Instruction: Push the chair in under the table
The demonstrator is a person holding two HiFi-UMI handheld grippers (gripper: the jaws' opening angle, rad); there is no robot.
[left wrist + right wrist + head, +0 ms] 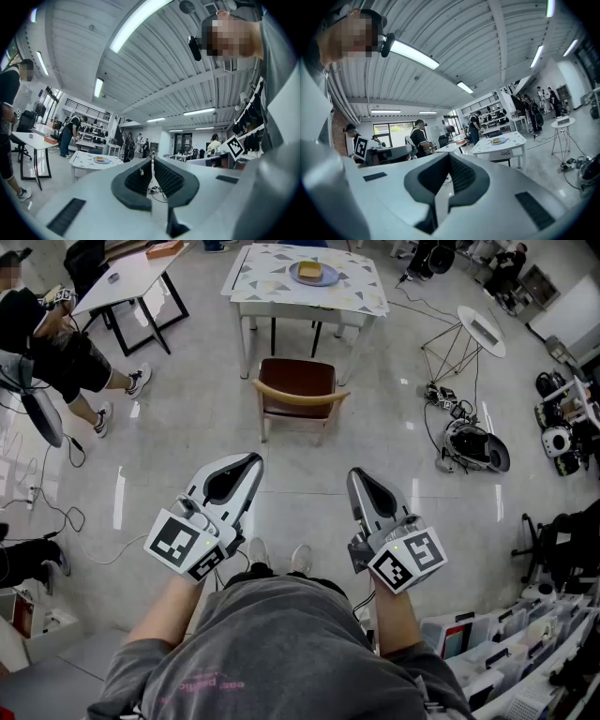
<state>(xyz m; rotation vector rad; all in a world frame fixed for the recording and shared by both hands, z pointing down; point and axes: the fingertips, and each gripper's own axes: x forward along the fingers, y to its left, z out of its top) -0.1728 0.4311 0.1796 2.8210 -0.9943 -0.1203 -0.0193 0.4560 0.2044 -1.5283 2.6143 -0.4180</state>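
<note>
Left claw (pixel 251 461) and right claw (pixel 357 474) are both pressed together and empty, held level side by side, pointing toward the chair (pixel 298 382), well apart from it.

Glossy pale tiled floor (pixel 187 427), white patterned table (pixel 272 282) standing on it, blue plate (pixel 296 275) with yellowish food (pixel 312 269) on the tabletop, brown chair (pixel 295 385) on the floor just beside the table, loose cables (pixel 441 395) at right.

Wooden chair (pixel 298 396), glossy grey floor (pixel 187 457)
</note>
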